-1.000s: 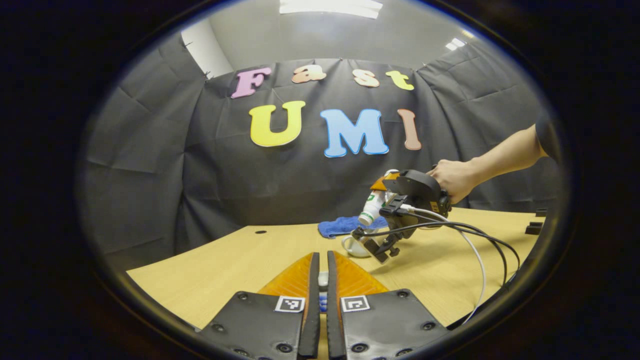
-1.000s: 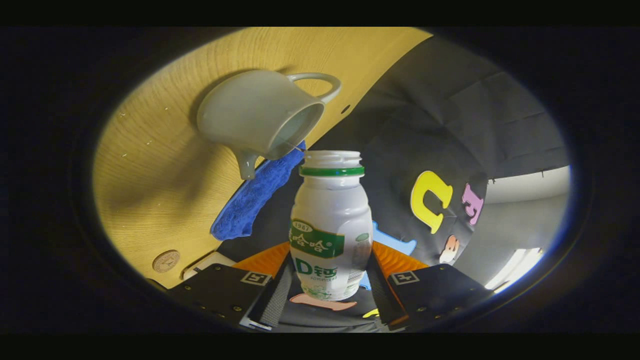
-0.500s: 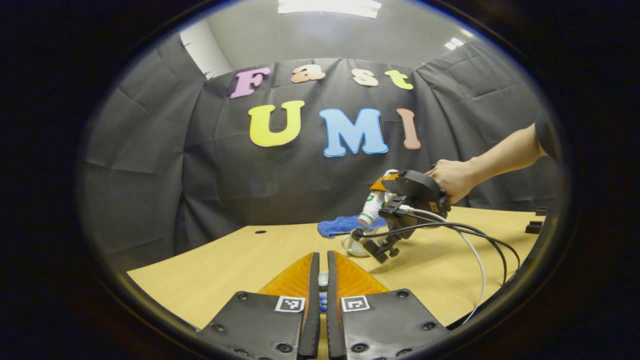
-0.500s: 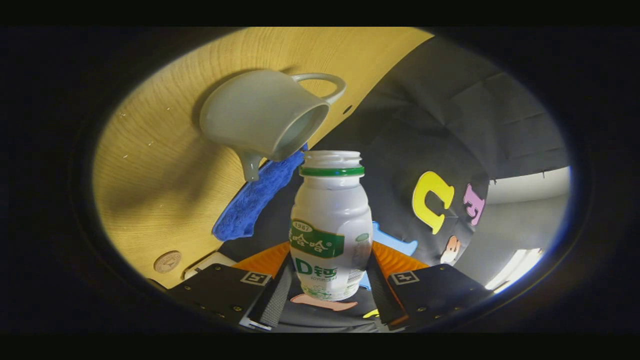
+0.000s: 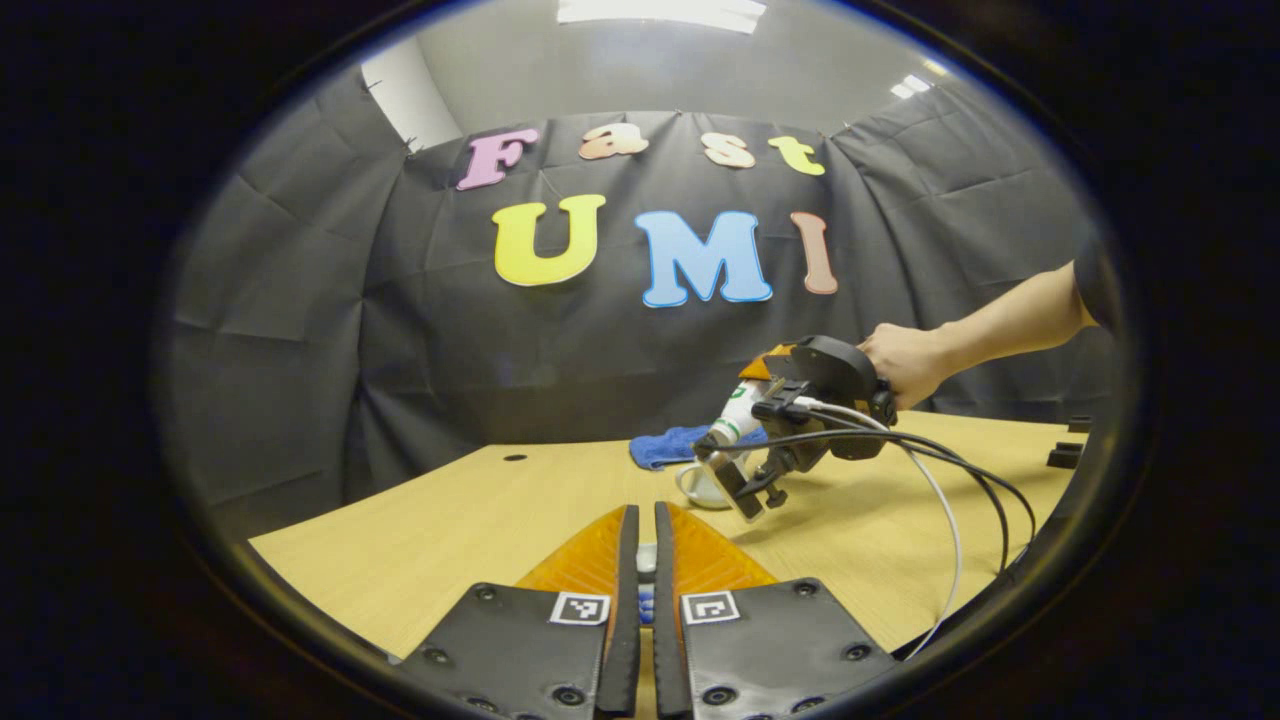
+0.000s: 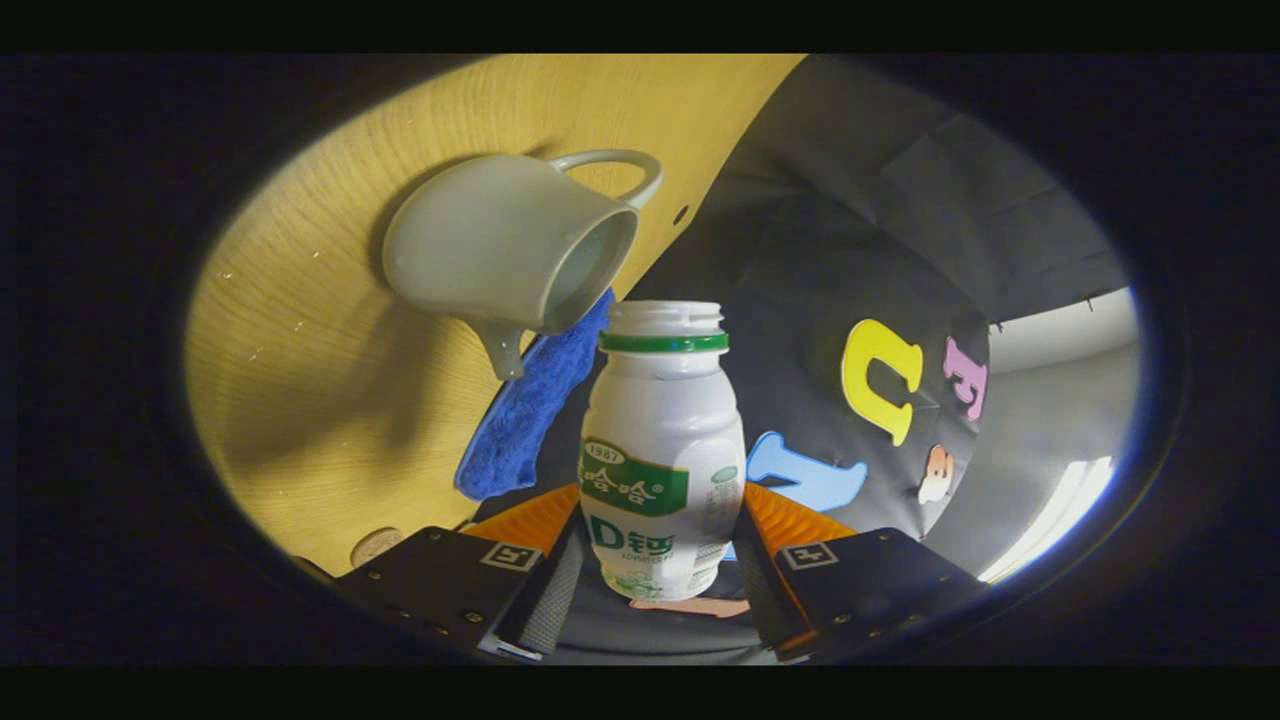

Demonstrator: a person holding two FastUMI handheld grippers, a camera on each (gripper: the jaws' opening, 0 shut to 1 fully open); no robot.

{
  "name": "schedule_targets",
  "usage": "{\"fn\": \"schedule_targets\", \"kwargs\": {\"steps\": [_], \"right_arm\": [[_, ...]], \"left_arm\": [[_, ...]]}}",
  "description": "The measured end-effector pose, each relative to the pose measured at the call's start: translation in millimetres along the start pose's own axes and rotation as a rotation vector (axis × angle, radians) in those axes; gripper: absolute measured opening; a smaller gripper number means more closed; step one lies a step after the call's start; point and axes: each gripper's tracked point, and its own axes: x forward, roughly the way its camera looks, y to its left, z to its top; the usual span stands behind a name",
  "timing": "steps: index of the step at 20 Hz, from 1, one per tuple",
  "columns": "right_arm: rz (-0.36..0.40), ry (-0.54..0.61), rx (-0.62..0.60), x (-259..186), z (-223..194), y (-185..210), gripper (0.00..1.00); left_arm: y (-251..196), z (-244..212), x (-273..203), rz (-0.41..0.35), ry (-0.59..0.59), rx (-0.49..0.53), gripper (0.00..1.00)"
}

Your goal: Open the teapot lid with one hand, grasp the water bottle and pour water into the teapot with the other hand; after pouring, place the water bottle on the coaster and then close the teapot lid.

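White water bottle (image 6: 662, 450) clamped in my right gripper (image 6: 660, 580) fingers, tipped over open teapot (image 6: 510, 255) near table's far edge; pour underway. Left gripper (image 5: 640, 560) fingers pinch lid. Coaster placement, lid closing remain.

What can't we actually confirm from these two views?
- Water flow: right gripper view shows the water bottle mouth near the open teapot, but no stream is discernible.
- Teapot fill level: interior in shadow.
- What the left claw pinches: a small pale thing between the fingers, mostly hidden by them.
- Teapot in left gripper view: largely behind the right claw.
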Motion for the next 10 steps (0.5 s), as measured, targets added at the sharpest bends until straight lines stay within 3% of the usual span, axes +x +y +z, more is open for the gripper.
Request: {"fn": "schedule_targets", "kwargs": {"steps": [5,7,8,10], "right_arm": [[0.053,0.021,0.165,1.1,-2.1,15.4,0.72],[0.073,0.044,0.258,-0.3,-5.2,19.8,0.72],[0.086,0.043,0.315,-1.0,-4.3,21.7,0.72],[0.108,0.039,0.421,-3.5,-2.5,23.8,0.72]], "left_arm": [[-2.2,1.1,2.7,-0.004,0.006,0.0,0.12],[-2.3,2.3,4.3,-0.004,0.008,-0.014,0.17],[-2.1,3.6,5.3,-0.002,0.007,-0.013,0.12],[-4.7,9.4,7.8,-0.004,0.001,0.004,0.16]]}}
